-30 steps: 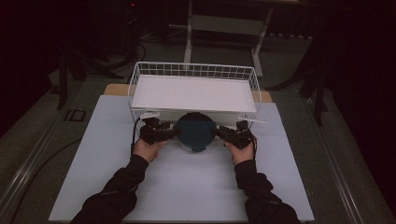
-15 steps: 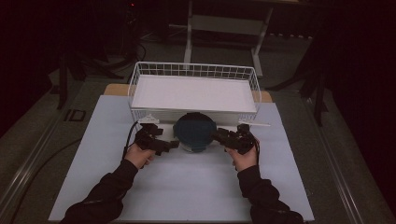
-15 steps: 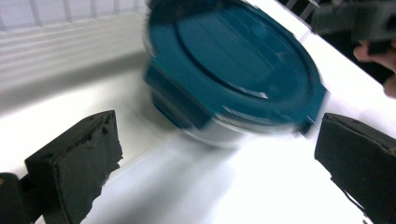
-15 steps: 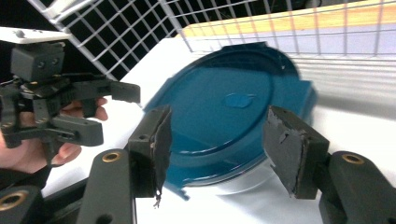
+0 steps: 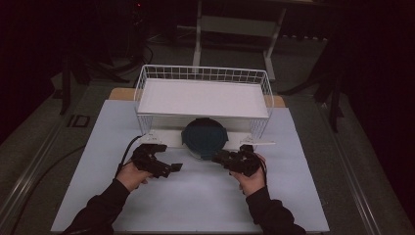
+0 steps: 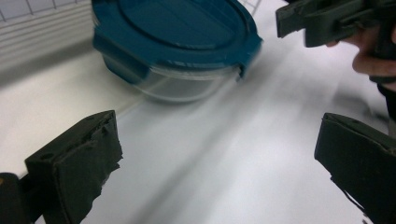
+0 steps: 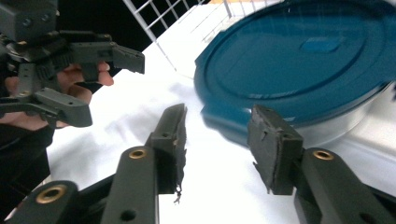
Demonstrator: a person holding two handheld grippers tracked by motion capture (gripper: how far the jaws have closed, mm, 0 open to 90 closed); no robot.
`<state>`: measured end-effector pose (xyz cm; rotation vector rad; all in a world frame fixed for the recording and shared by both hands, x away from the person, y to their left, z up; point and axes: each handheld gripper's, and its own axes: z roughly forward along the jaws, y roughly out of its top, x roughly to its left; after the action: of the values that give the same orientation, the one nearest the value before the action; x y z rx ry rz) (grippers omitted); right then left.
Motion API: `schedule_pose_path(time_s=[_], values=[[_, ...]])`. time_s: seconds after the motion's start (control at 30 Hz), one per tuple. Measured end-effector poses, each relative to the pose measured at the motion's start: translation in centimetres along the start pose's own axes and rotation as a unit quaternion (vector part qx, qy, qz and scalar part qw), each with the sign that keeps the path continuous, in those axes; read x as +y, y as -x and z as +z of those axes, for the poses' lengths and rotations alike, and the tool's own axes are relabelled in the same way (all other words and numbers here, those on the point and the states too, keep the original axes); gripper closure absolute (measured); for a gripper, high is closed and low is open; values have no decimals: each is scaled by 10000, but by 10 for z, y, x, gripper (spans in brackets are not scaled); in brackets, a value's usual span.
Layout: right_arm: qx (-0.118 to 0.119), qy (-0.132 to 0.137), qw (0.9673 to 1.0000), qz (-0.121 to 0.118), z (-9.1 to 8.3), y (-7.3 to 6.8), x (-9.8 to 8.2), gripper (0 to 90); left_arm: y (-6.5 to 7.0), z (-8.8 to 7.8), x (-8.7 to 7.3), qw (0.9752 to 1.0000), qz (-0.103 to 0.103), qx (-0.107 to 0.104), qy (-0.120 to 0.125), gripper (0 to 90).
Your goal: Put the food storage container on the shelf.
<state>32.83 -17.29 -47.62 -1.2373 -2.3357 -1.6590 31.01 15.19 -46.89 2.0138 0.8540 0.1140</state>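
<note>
High view is looking forward and down from above the person's side, taking in the whole white table and the wire basket at its far edge. Left gripper view is riding low and close, looking along its jaws toward the blue-lidded container. Right gripper view is sitting closer still, facing the same container from the opposite side. All three are sharing the container; each gripper view is also catching the other hand.

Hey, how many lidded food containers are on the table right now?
1. A round clear container with a dark teal lid sits on the table just in front of the white wire basket, between the two tongs. None seen inside the basket.
</note>
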Motion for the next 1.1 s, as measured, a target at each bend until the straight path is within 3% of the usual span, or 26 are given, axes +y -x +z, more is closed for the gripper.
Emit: schedule_pose_path(time_s=[0.1, 0.23, 0.33, 0.6, 0.77, 0.9, 1.1], values=[[-39, -109, 9999, -34, 2, -4, -6, 670, 5, -3, -6, 10000, 9, -95, -11, 4], [62, -366, 9992, -119, 6, -8, -14, 897, 12, -5, -15, 9996, 161, -136, -182, 4], [119, -514, 9984, -189, 11, -10, -16, 899, 14, -6, -19, 9991, 260, -182, -281, 4], [61, -664, 9974, -265, 21, -8, -16, 900, 21, -8, -28, 9992, 362, -69, -163, 3], [-162, -680, 9974, -174, 27, 1, -15, 900, 23, -3, -34, 9987, 403, -129, -282, 4], [-186, -686, 9974, -92, 33, 8, -12, 900, 24, -2, -34, 9982, 491, -171, -287, 3], [-281, -661, 9974, 9, 41, 15, -10, 900, 26, -3, -35, 9979, 613, -147, -131, 3]])
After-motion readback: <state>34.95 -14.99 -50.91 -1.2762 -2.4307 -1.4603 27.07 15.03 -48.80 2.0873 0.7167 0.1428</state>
